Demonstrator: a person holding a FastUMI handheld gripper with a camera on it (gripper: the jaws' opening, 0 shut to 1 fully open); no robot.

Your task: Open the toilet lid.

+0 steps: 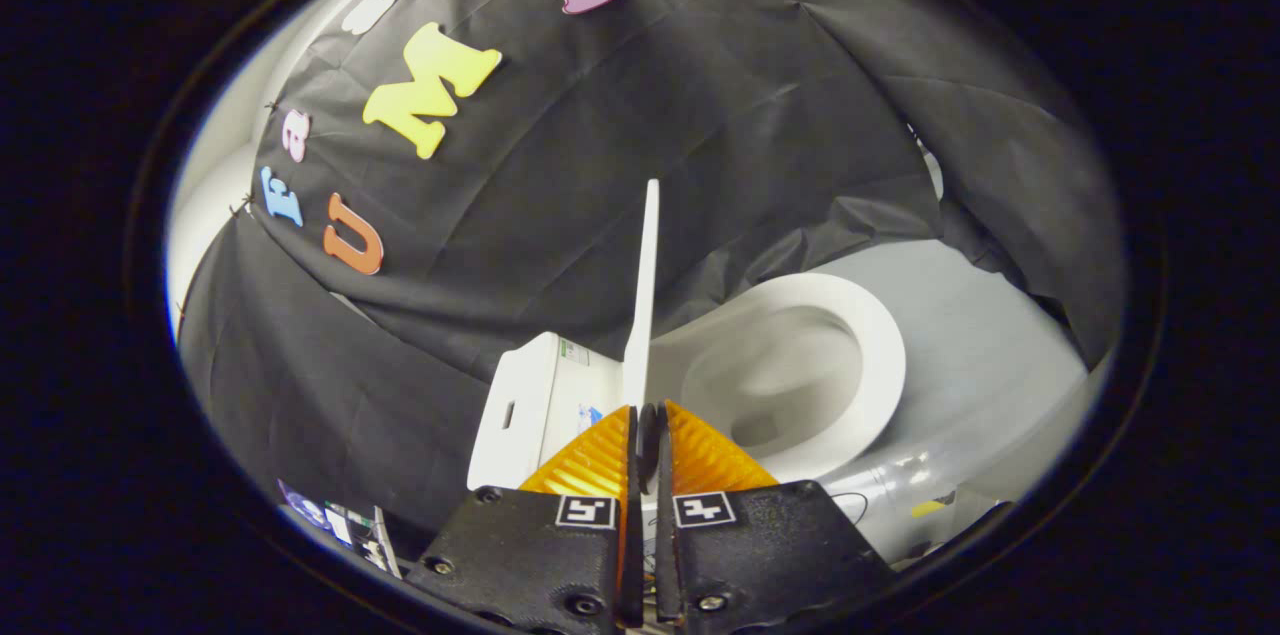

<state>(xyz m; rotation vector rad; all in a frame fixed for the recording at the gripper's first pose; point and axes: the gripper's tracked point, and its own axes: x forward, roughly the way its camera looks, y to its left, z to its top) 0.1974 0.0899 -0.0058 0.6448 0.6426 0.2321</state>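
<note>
Two fingers: the gripper has its jaws drawn nearly together, tips meeting just at the foot of the raised lid; whether they pinch anything cannot be told.
Toilet lid: seen edge-on, standing upright just ahead of the fingertips, between tank and bowl; the task looks all but done.
Handling: a thin, stiff plastic panel, likely light and smooth enough to slip; the free rim opposite the hinge seems the best purchase, as it swings easily.
Tank: white box beside the lid, closed.
Bowl: open beyond the lid, seat ring down, basin apparently empty of objects.
Floor: pale grey beyond the bowl.
</note>
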